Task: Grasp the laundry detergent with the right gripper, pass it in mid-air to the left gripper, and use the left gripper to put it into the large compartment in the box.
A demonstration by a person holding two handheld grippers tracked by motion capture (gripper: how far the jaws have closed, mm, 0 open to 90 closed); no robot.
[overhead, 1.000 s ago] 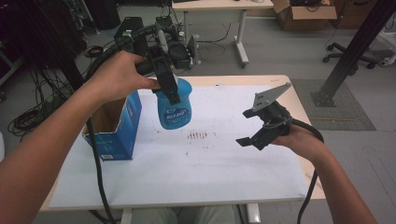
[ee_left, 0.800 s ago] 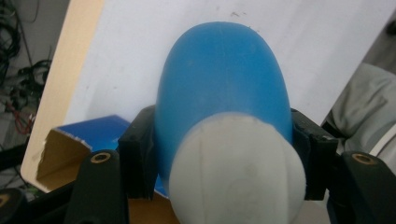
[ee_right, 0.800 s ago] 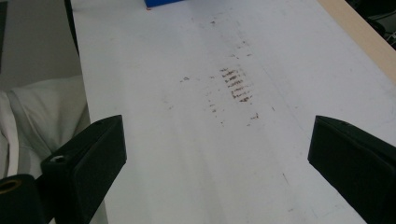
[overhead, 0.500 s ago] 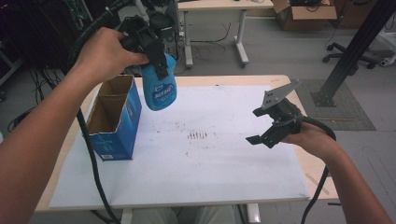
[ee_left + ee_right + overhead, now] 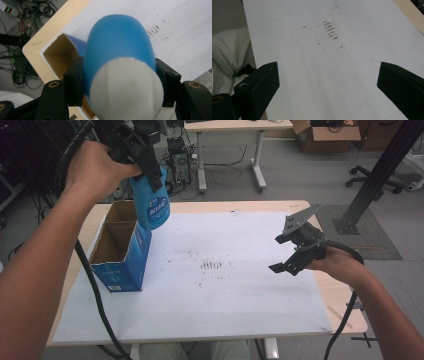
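A: We've got the left gripper (image 5: 150, 167) clamped on the blue bottle (image 5: 152, 207), held above the box (image 5: 120, 255) so it can drop in.

B: Our right gripper (image 5: 295, 255) waits beside the box, jaws wide, holding nothing.

A pale wooden surface (image 5: 325, 292) with rounded corners carries a large white sheet (image 5: 240, 310) that covers nearly all of its top, leaving bare wood along the far edge and the right side. Near the sheet's middle is a small patch of dark brown scuff marks (image 5: 214, 265). At the left end stands an open blue cardboard box (image 5: 122, 262), top flaps gone, its plain brown inside showing.
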